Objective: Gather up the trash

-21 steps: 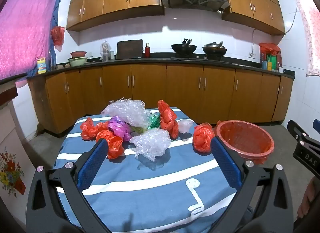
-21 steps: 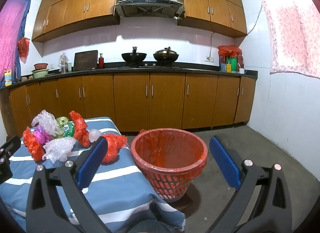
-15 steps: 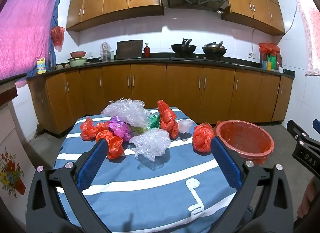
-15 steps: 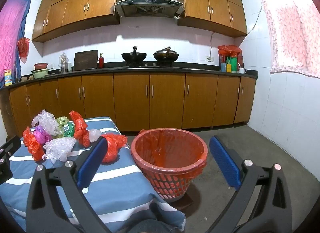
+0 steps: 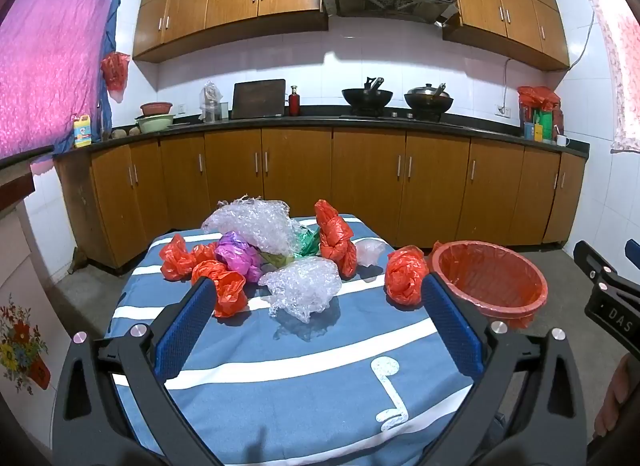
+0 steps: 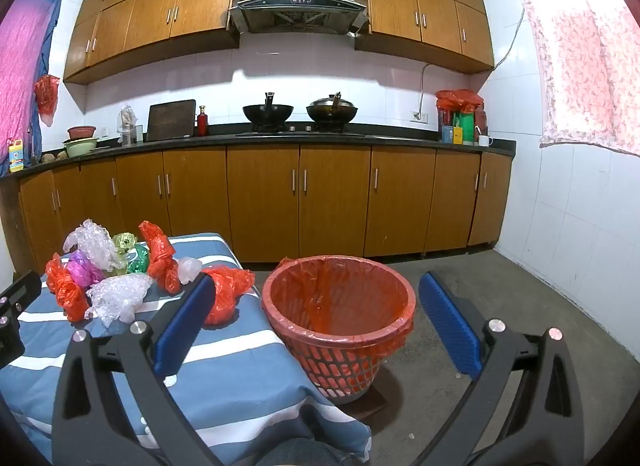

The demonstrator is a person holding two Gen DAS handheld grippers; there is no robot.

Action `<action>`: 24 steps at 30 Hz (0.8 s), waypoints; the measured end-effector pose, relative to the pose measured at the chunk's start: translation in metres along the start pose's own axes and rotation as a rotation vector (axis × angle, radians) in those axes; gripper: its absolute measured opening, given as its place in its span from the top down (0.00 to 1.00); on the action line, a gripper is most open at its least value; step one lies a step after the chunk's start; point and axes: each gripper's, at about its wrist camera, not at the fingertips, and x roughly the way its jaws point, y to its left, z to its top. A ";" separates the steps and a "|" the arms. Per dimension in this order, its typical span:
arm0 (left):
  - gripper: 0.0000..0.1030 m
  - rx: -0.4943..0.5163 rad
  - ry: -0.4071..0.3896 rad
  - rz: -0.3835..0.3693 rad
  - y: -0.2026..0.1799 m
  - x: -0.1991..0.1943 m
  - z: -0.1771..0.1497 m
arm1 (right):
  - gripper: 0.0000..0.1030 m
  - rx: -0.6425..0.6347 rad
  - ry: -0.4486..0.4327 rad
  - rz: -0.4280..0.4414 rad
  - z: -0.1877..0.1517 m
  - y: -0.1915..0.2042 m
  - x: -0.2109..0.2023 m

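Several crumpled plastic bags lie on a blue striped tablecloth (image 5: 288, 378): red ones (image 5: 404, 274), a purple one (image 5: 238, 256), a green one (image 5: 306, 242) and clear bubble wrap (image 5: 302, 286). A red basket lined with a red bag (image 6: 340, 306) stands on the floor at the table's right edge. My left gripper (image 5: 316, 318) is open over the near part of the table, nothing between its blue pads. My right gripper (image 6: 316, 318) hangs open in front of the basket, one red bag (image 6: 226, 292) just behind its left finger (image 6: 182, 326).
Brown kitchen cabinets (image 5: 360, 185) and a dark counter with two woks (image 5: 368, 95) run along the back wall. Grey floor (image 6: 500, 298) lies right of the basket. A pink cloth (image 5: 44, 77) hangs at left. The other gripper's body (image 5: 608, 302) shows at the right edge.
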 end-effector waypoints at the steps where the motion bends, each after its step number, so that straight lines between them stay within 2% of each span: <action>1: 0.02 0.000 -0.001 -0.001 0.000 0.000 0.000 | 0.04 0.000 0.000 0.000 0.000 0.000 -0.001; 24: 0.02 -0.002 -0.001 -0.001 0.000 0.000 0.000 | 0.04 0.001 0.002 0.001 -0.001 -0.001 0.001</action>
